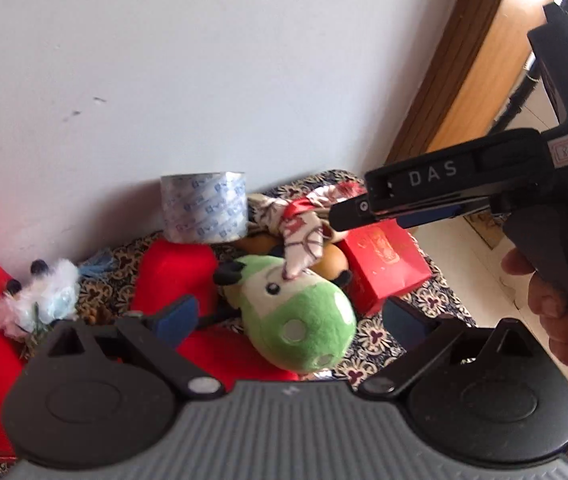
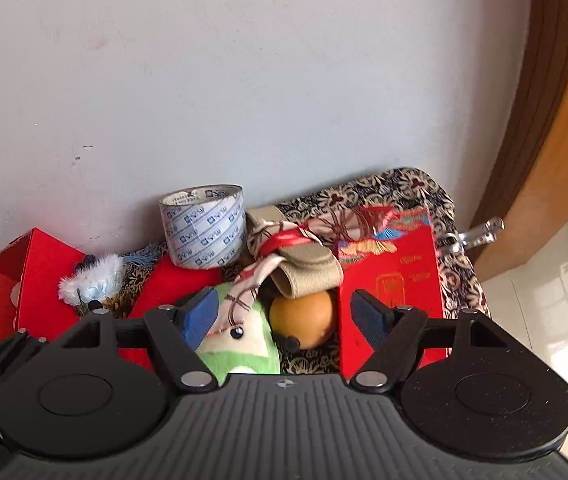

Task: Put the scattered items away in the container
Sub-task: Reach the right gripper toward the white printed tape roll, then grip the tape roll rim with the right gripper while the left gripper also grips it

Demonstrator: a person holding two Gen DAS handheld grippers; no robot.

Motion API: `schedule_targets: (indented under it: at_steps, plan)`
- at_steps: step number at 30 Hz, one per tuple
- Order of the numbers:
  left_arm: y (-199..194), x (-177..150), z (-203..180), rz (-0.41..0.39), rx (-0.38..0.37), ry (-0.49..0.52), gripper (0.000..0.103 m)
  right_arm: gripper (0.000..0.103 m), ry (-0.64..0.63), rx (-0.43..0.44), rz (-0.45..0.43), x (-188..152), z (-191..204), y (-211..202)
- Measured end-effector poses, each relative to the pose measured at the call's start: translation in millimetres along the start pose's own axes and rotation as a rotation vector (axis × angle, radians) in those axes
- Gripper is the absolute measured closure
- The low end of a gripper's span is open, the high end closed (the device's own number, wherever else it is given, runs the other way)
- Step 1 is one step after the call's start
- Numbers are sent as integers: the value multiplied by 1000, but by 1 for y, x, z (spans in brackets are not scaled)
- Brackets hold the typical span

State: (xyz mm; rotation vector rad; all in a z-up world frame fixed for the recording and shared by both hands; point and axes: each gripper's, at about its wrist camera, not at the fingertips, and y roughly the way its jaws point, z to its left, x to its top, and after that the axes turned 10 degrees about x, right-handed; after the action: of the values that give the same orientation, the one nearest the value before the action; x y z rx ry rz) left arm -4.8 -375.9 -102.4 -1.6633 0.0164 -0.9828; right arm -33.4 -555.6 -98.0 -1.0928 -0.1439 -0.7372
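Note:
My left gripper (image 1: 288, 316) is open, with a green plush toy (image 1: 296, 312) lying between and beyond its blue pads (image 1: 176, 314), not gripped. A patterned scarf (image 1: 304, 236) drapes over the plush and an orange (image 1: 330, 260). My right gripper (image 1: 348, 216) reaches in from the right, its tip at the scarf. In the right wrist view my right gripper (image 2: 284, 316) is open and empty above the plush (image 2: 240, 344), the orange (image 2: 302, 318) and the scarf (image 2: 284, 248). A tape roll (image 2: 203, 226) stands at the wall.
An open red box (image 2: 24, 280) stands at the left, a flat red packet (image 2: 392, 280) at the right, a white fluffy toy (image 2: 92, 278) between box and tape. A patterned cloth (image 2: 416, 188) covers the table. A hand (image 1: 556, 300) holds the right gripper. Wooden door frame (image 2: 544, 120) to the right.

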Motion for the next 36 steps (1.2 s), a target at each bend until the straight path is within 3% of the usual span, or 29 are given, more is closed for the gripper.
schedule_targets:
  at_steps: [7, 14, 20, 23, 28, 30, 32, 36]
  plan:
    - [33, 34, 41, 2, 138, -104, 8, 29, -19, 76, 9, 51, 13, 38]
    - [62, 56, 56, 9, 189, -114, 17, 38, 151, 30, 45, 76, 3, 97]
    - [59, 65, 77, 4, 160, -140, 16, 48, 140, 8, 116, 76, -2, 127]
    - [63, 73, 83, 10, 154, -147, 14, 53, 90, 16, 129, 72, 2, 122]
    - [70, 86, 91, 19, 145, -158, 14, 54, -8, 28, 131, 59, 10, 111]
    - [73, 92, 95, 23, 142, -163, 14, 60, -56, 29, 125, 53, 15, 107]
    - [77, 95, 91, 36, 128, -133, 15, 72, -103, 29, 119, 46, 19, 103]
    - [83, 95, 81, 71, 69, -67, 15, 75, -205, 32, 109, 33, 29, 96]
